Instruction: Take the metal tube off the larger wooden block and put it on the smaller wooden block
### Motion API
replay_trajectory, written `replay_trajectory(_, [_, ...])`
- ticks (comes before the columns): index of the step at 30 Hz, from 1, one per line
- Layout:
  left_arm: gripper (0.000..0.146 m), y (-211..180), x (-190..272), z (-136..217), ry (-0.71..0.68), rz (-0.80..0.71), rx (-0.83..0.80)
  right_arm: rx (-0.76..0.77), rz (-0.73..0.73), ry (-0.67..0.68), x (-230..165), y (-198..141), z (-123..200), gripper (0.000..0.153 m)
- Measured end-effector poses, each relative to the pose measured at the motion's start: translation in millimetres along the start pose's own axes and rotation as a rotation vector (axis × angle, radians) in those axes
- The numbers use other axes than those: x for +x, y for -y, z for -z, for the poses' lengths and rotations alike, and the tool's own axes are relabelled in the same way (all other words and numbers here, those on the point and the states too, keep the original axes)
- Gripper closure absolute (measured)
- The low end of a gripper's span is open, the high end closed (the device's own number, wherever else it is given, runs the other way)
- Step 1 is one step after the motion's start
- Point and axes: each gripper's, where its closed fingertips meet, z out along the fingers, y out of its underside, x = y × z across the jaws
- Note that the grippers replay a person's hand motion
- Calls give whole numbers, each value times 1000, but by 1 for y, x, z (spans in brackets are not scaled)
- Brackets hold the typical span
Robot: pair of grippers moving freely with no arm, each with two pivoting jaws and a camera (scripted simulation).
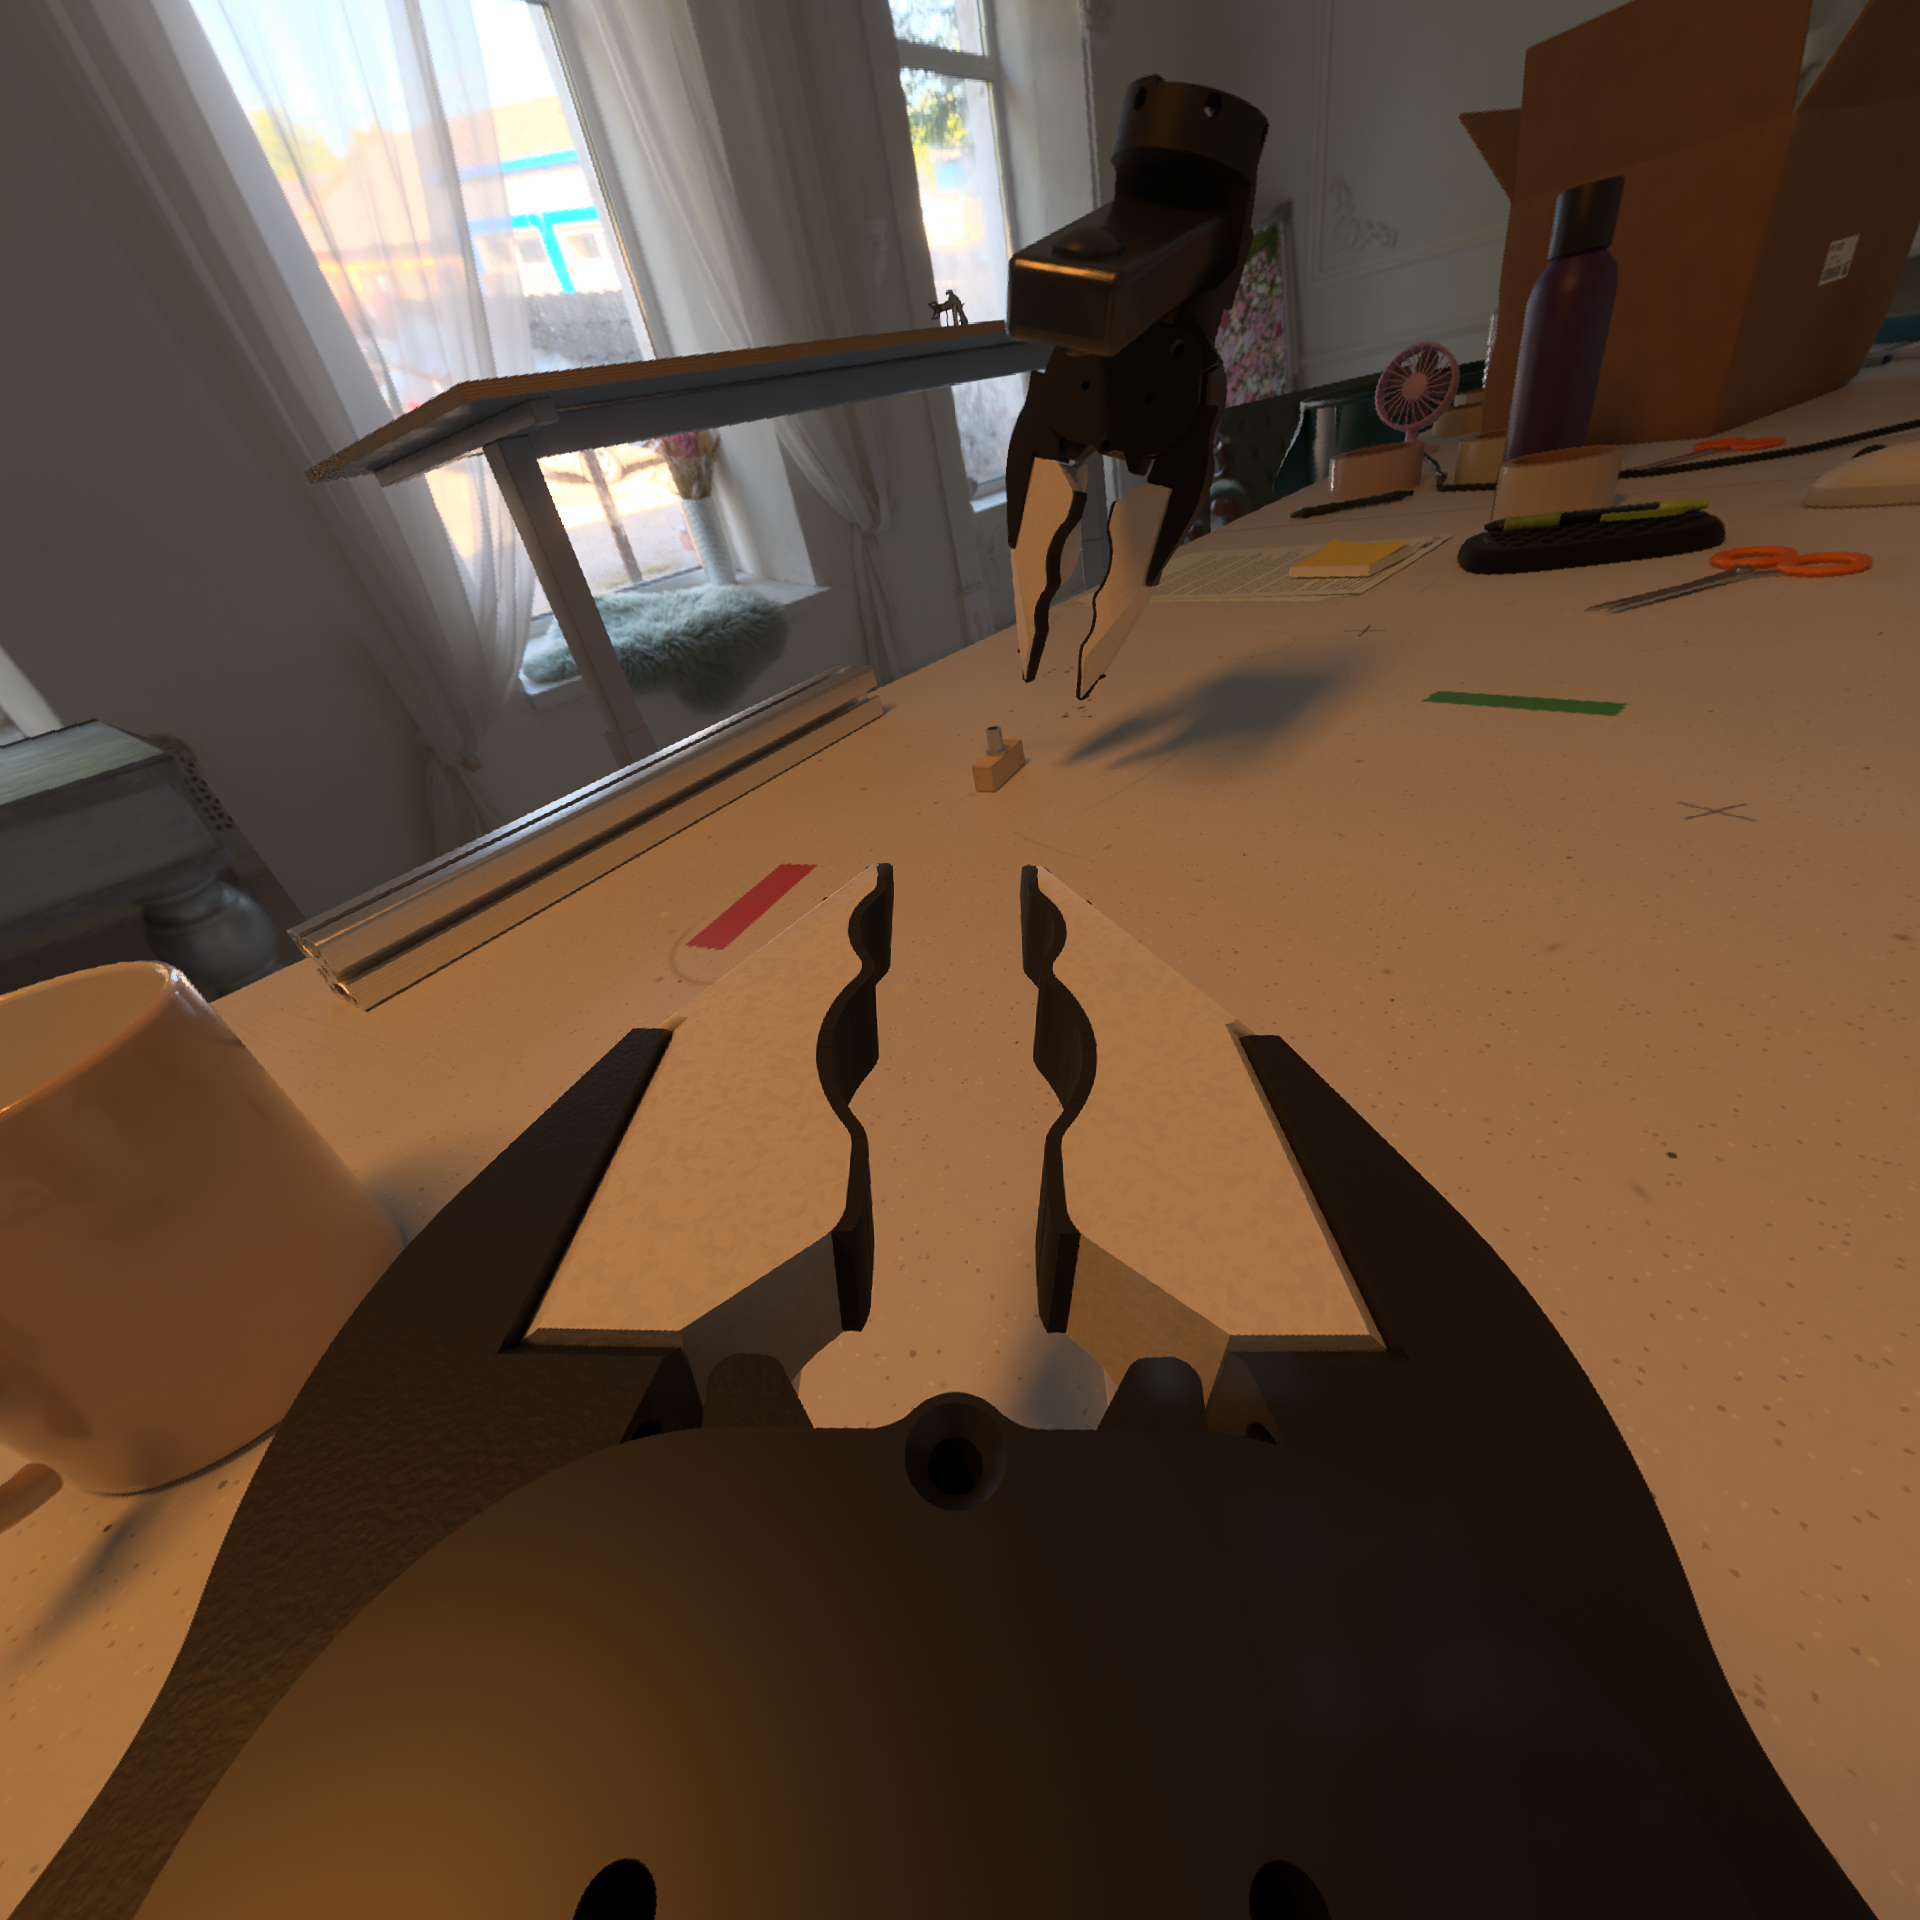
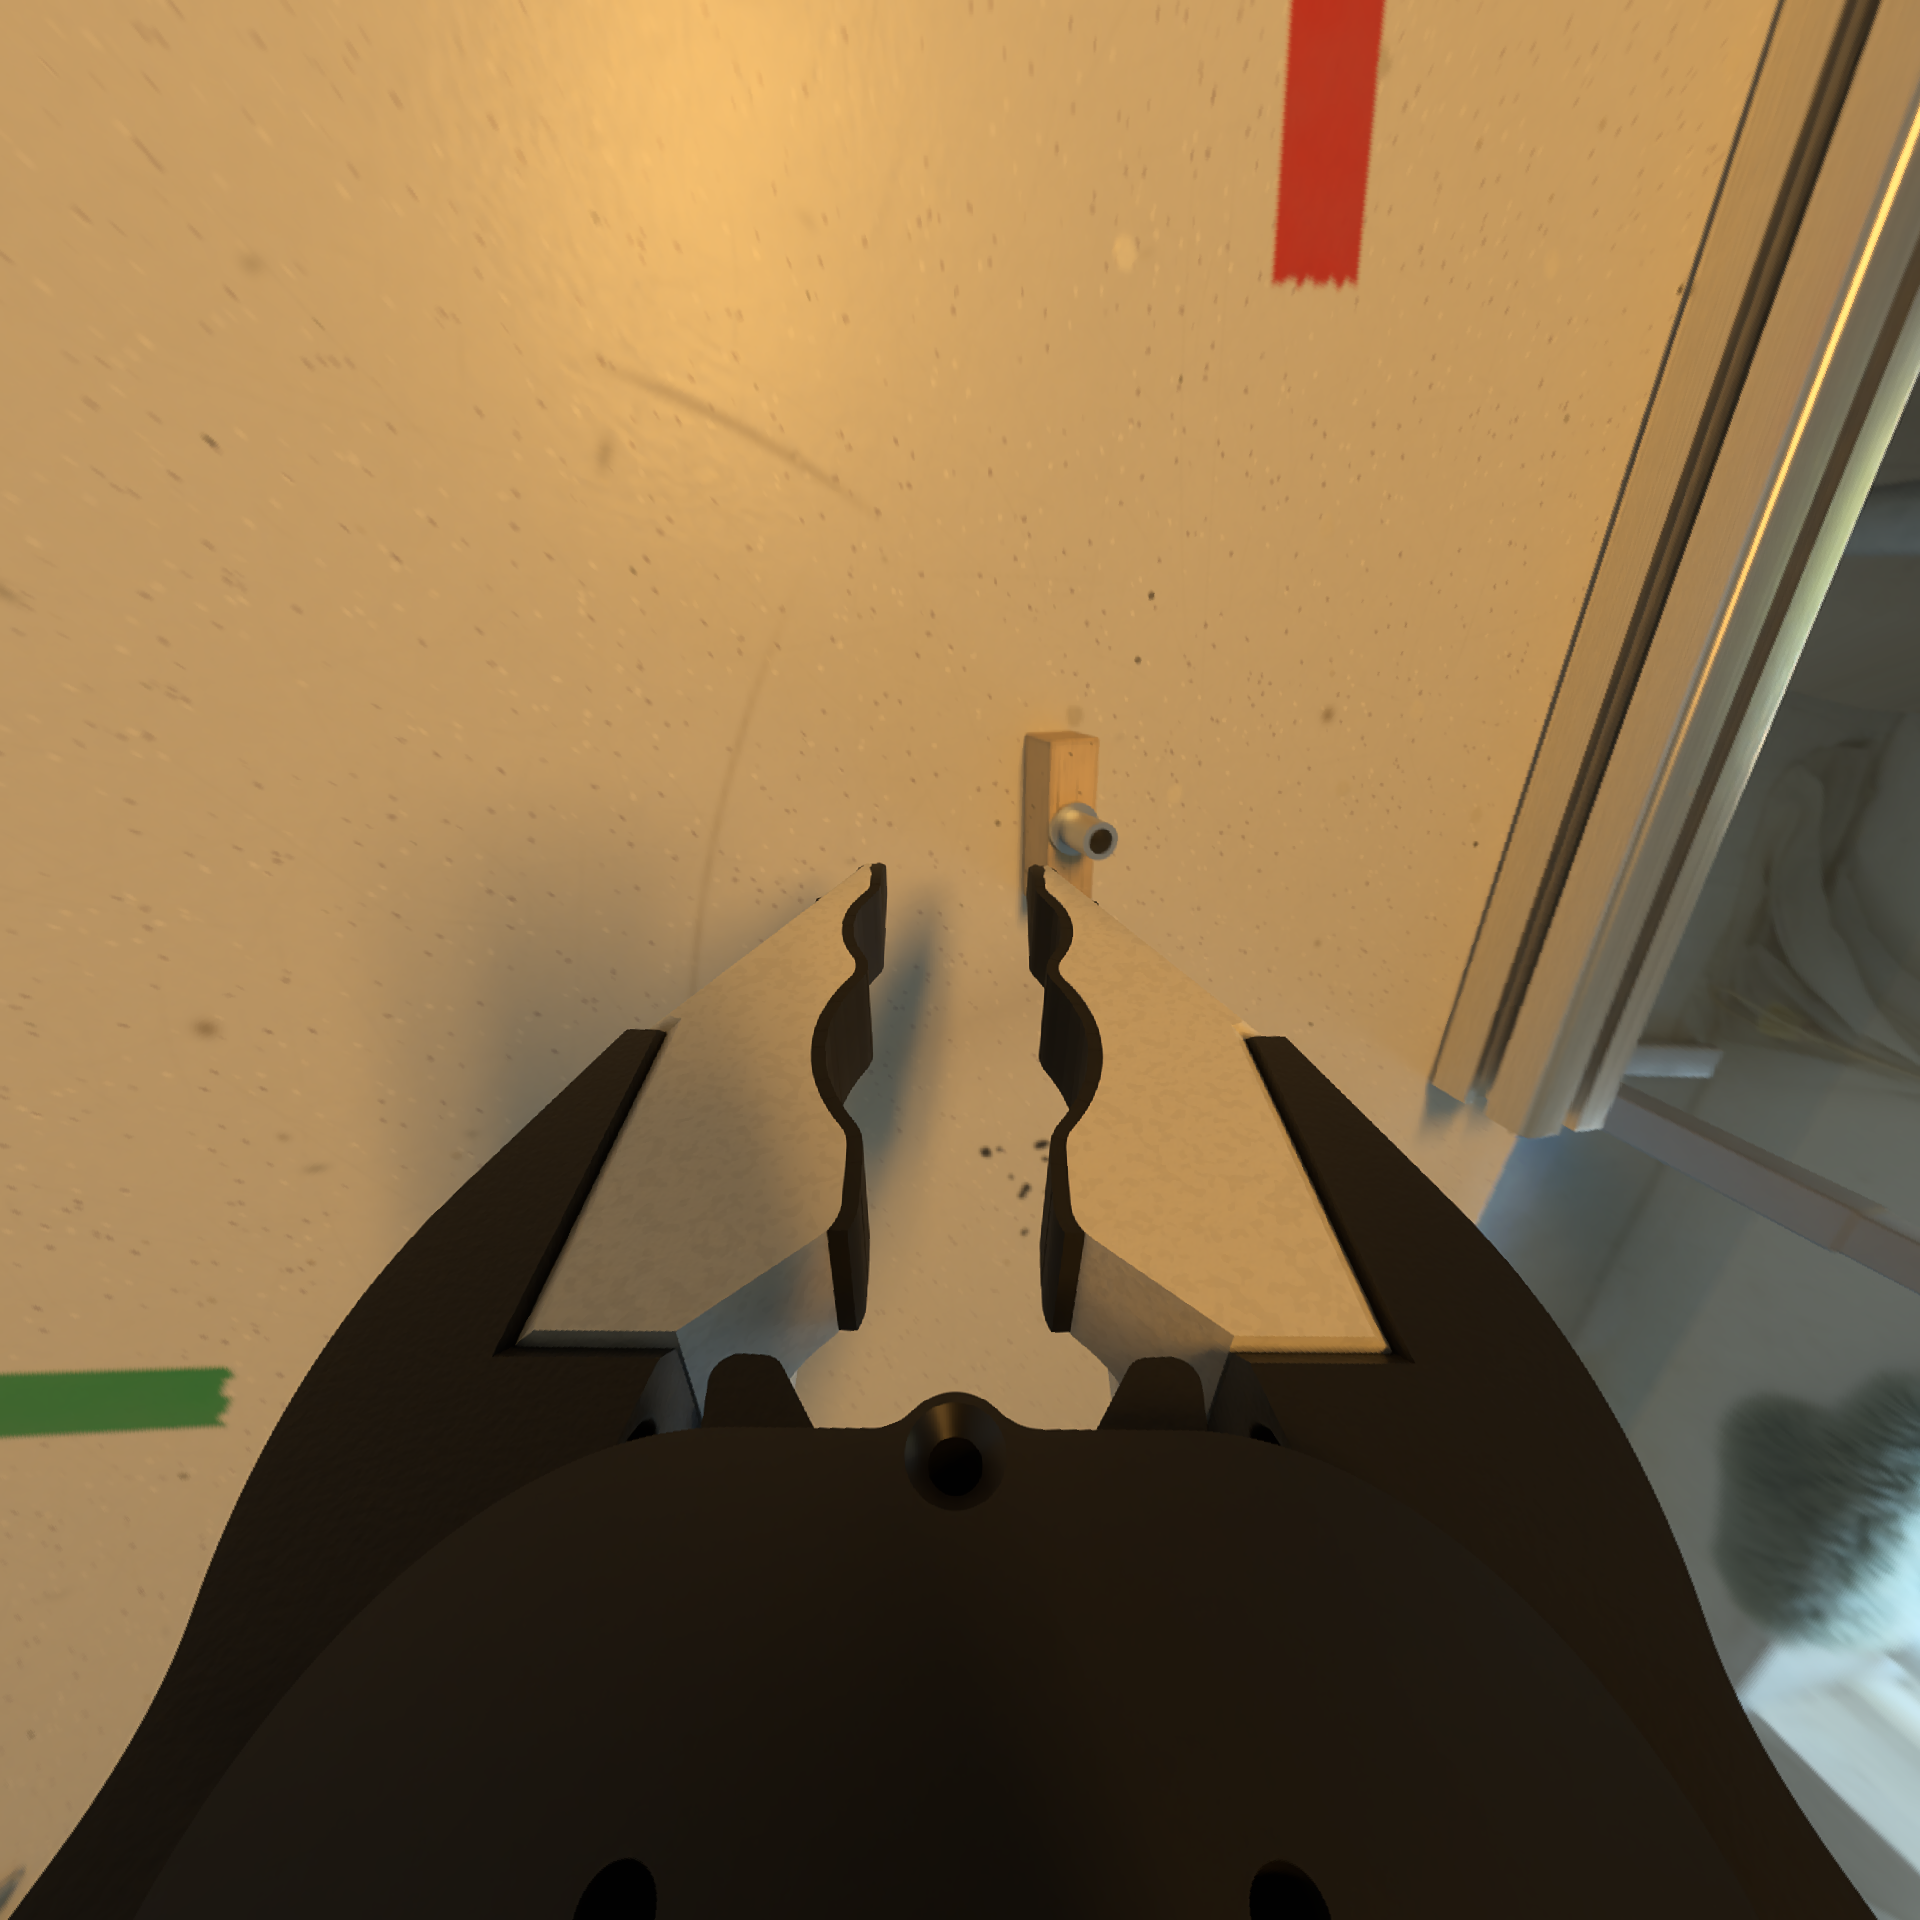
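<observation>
A short metal tube (image 1: 994, 740) stands upright on a small wooden block (image 1: 1000, 771) on the beige table (image 1: 1351, 1039). Only one wooden block is in view. My left gripper (image 1: 956, 878) is open and empty, low over the table, well short of the block. My right gripper (image 1: 1060, 670) hangs open in the air, pointing down, just above and to the right of the block. In the right wrist view the tube (image 2: 1083, 831) and block (image 2: 1060, 790) lie just past my right gripper (image 2: 956, 878), beside its right fingertip (image 2: 1039, 894), which hides the block's near end.
An aluminium rail (image 1: 582, 842) lies along the table's edge, close to the block (image 2: 1683, 561). Red tape (image 1: 750, 906) and green tape (image 1: 1522, 703) mark the table. A mug (image 1: 135, 1226) stands at my left. Scissors (image 1: 1766, 569), a pen tray (image 1: 1590, 535), a bottle (image 1: 1564, 322) and a cardboard box (image 1: 1714, 208) stand far right.
</observation>
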Motion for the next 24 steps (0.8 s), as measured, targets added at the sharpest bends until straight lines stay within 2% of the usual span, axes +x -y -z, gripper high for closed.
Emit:
replay_trajectory(3, [122, 0, -1, 0, 5, -9, -4, -78, 26, -20, 7, -6, -1, 125])
replay_trajectory(24, [122, 9, 1, 4, 4, -17, 19, -76, -20, -32, 2, -13, 4, 125])
